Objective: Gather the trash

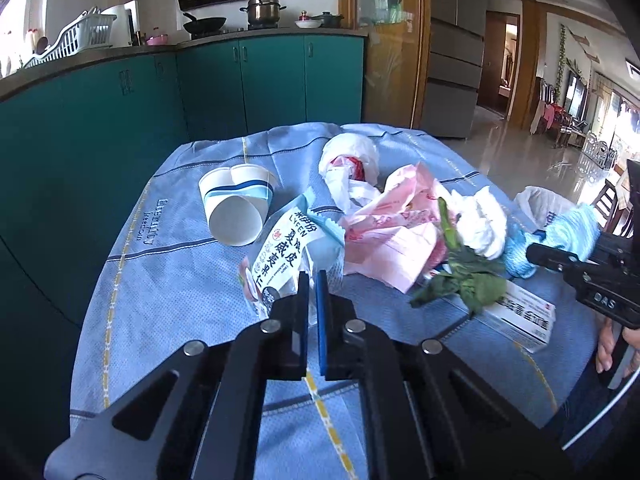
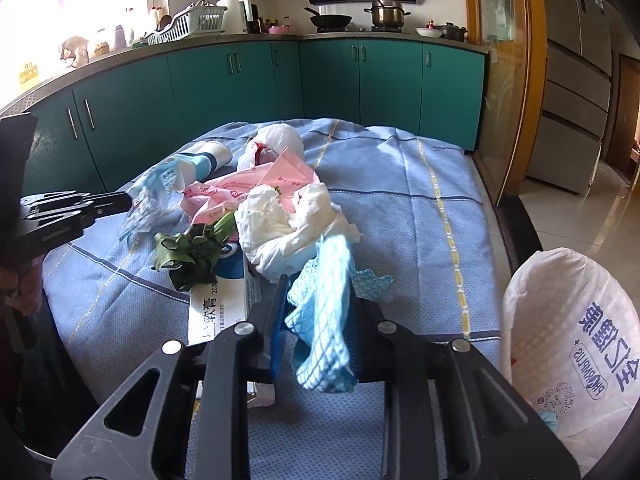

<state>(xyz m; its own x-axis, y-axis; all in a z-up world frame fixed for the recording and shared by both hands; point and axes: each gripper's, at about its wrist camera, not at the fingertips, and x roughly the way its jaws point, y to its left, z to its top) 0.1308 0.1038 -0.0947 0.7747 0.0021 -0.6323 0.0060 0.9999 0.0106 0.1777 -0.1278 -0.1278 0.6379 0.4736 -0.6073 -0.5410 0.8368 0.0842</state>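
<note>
On the blue tablecloth [image 2: 400, 200] you've got the trash heaped mid-table: paper cup [image 1: 236, 208] at the far left, pink bag [image 1: 392, 228], white tissue [image 2: 288, 220], wilted greens [image 2: 192, 252] and a flat box [image 2: 218, 308] nearer you. Your left gripper [image 1: 312, 280] has its fingers pinched together on the corner of the snack wrapper [image 1: 284, 248]. Your right gripper [image 2: 320, 292] is clamped on the blue cloth [image 2: 324, 320], which hangs between its fingers. Off the right edge of the table stands the white trash bag [image 2: 572, 344].
</note>
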